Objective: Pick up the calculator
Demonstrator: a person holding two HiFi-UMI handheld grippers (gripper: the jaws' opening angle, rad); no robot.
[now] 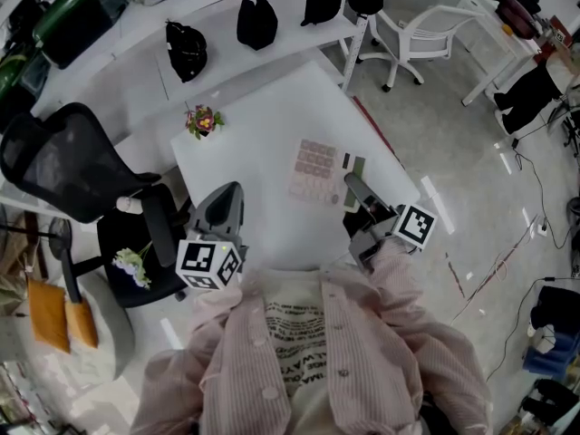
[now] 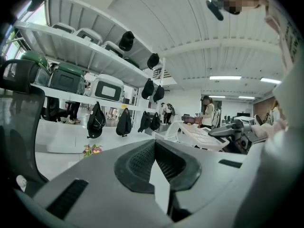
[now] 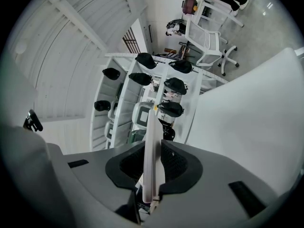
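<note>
Already the calculator (image 1: 315, 172) is in the grip of the right tongs (image 1: 353, 188). It sits over the middle of the white surface (image 1: 263, 134), keys up, with what looks like its darker display end toward the right. Its long axis appears to run from that gripped end leftward and a little far. In the right gripper view it shows edge-on as a thin pale slab (image 3: 151, 165), the pads of the right tongs (image 3: 153, 148) pressing its two flat faces. The tongs are rolled onto their side, so the slab lies about parallel to the surface. From the left gripper view the calculator (image 2: 202, 136) seems to hang just clear of the surface, though that gap is hard to confirm. The left tongs (image 1: 225, 202) hover at the near left, well apart from it, closed at the tips (image 2: 155, 144) and empty. The right hand is plainly the nearer. A straight rise should finish the pick, with the one-ended hold liable to let the free end droop.
</note>
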